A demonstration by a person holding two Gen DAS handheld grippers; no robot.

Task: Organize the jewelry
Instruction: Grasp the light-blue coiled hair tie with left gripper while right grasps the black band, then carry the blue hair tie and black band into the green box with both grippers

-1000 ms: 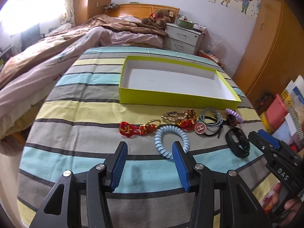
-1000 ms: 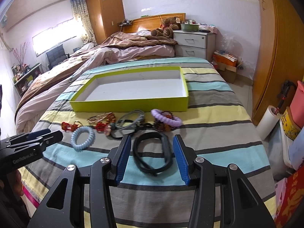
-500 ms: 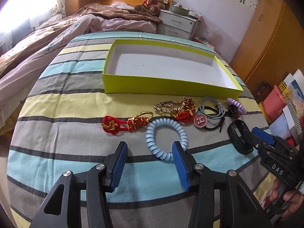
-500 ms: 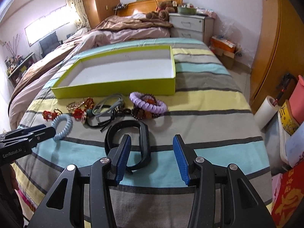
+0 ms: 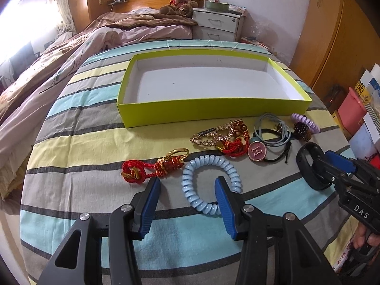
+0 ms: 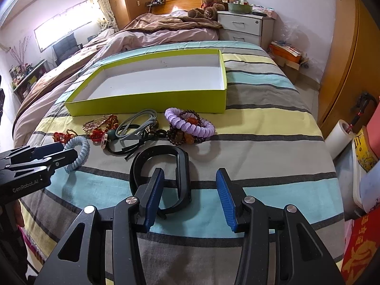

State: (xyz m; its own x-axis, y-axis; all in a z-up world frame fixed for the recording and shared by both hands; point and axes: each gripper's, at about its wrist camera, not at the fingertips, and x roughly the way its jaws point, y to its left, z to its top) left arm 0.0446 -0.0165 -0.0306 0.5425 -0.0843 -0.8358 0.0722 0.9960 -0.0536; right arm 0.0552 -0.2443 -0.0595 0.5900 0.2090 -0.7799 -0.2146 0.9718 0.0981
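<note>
Nothing is sorted yet: the shallow lime-green cardboard tray (image 5: 209,105) ahead of both claws sits empty. The left gripper (image 5: 187,190), wide, straddles the pale-blue spiral bracelet (image 5: 209,180); the right gripper (image 6: 190,190), wide, straddles the black rubber wristband (image 6: 163,166).

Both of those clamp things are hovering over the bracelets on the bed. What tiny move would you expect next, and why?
Probably both close. The left gripper is open with one side of the light blue coil bracelet between its fingers; the right gripper is open astride one side of the black band. The green box holds nothing yet, so gripping comes first.
</note>
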